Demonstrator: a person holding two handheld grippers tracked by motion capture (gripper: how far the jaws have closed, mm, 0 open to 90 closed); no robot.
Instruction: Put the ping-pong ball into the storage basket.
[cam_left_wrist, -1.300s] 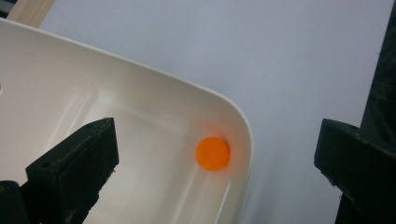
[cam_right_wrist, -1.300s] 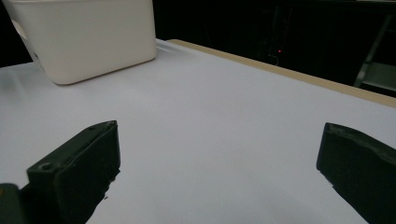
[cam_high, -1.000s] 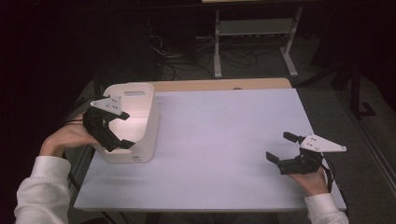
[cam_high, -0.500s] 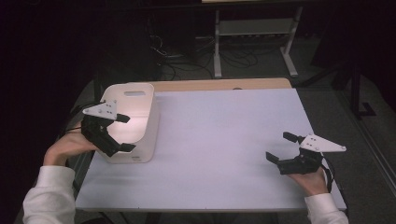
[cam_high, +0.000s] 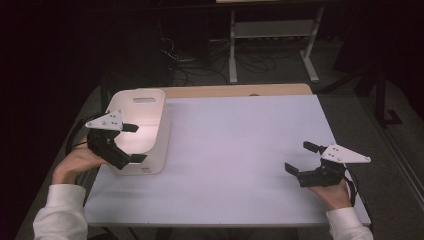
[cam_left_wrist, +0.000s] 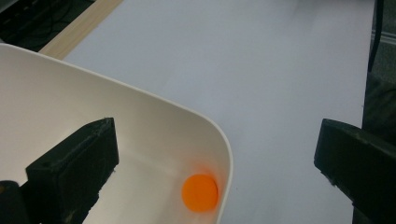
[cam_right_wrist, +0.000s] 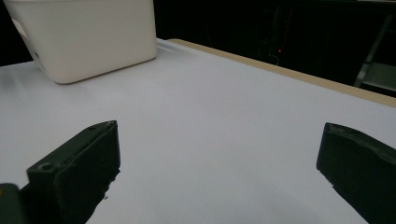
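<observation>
Orange, the ball (cam_left_wrist: 200, 192) lay in the bin's (cam_high: 150, 112) near corner, so the spread left gripper (cam_high: 131, 143) needed to dip straight inside.

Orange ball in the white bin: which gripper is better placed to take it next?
Left. The left gripper hangs open over the white bin, orange ball just below; the right gripper sits across the table.

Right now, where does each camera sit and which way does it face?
High view: above the person's side, looking forward and down on the white table; both hands, left gripper, right gripper.
Left gripper view: rides the left gripper, looks into the white plastic bin at an orange ball; own jaws apart.
Right gripper view: low, faces across the table toward the bin; own jaws apart.
All share the bin.
</observation>
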